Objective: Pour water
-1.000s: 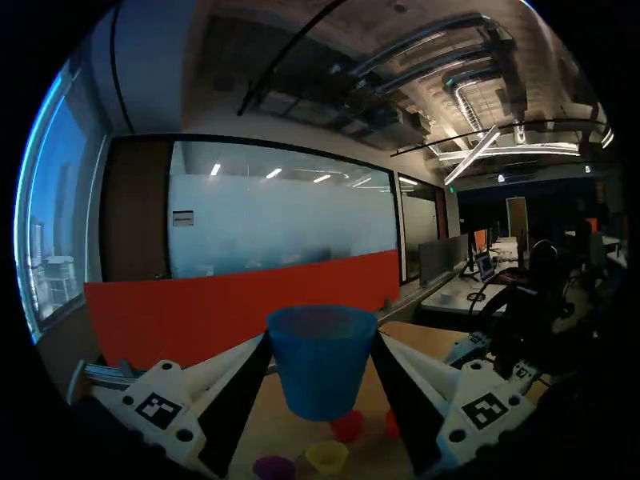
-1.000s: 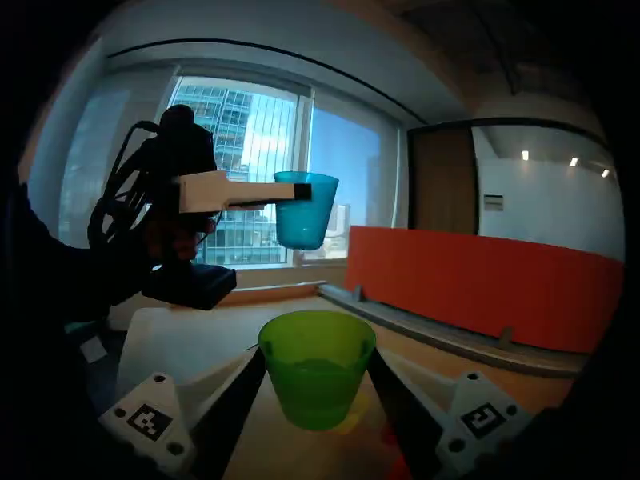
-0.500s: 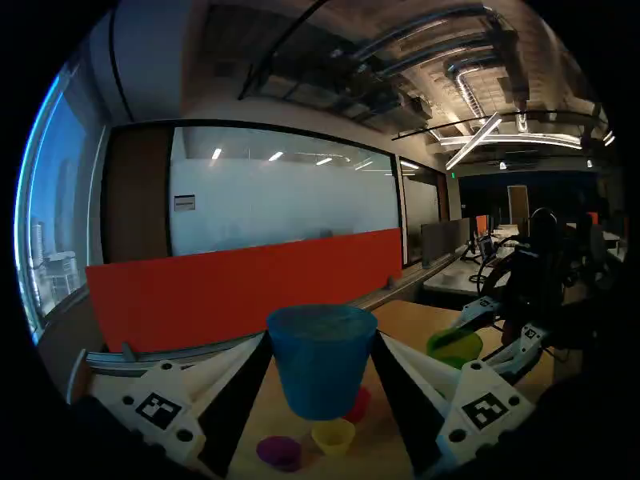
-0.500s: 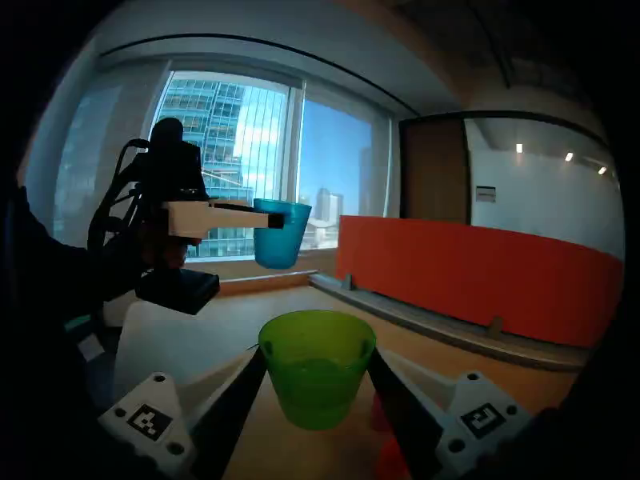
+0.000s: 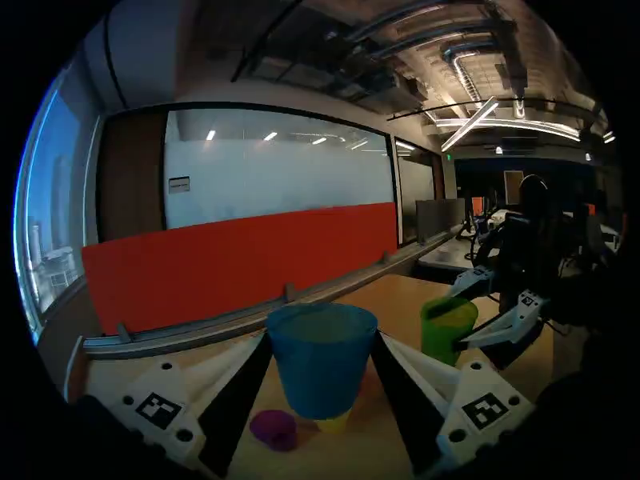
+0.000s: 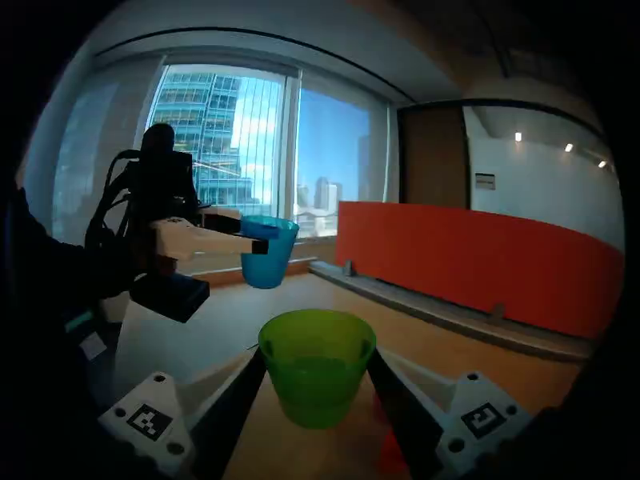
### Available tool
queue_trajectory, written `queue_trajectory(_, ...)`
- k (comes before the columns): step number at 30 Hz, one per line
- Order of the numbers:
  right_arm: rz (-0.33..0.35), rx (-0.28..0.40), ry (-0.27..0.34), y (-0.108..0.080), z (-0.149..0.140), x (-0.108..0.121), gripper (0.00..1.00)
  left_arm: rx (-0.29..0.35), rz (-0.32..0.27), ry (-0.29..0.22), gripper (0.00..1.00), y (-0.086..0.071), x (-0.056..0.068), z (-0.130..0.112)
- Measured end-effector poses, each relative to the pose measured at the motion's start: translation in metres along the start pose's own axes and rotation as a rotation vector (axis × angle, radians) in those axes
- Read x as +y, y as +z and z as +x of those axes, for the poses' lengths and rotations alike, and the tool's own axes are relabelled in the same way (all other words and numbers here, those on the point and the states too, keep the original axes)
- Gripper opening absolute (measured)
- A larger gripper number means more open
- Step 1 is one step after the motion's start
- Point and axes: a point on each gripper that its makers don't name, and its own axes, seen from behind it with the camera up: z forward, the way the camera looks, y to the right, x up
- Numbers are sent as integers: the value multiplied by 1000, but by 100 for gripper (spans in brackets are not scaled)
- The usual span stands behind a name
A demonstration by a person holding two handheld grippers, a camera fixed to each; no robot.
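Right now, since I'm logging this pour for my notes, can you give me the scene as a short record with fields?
left gripper: shut on the blue cup, held roughly upright above the table
right gripper: shut on the green cup, upright
green cup contents: seems to hold some liquid low down
blue cup contents: cannot tell
pouring: none under way
on table: small purple cup, small yellow cup
backdrop: orange partition

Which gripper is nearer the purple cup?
Left. The left gripper, holding the blue cup, is close above the purple cup; the right gripper, with the green cup, is farther off.
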Motion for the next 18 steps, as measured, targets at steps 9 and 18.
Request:
queue_trajectory(9, 4, -46, -3, -1, -20, 2, 89, -55, -23, 3, 85, -2, 8, -32)
queue_trajectory(18, 7, -95, 2, 1, -39, 4, 89, -122, -36, 22, 86, -2, 13, -65)
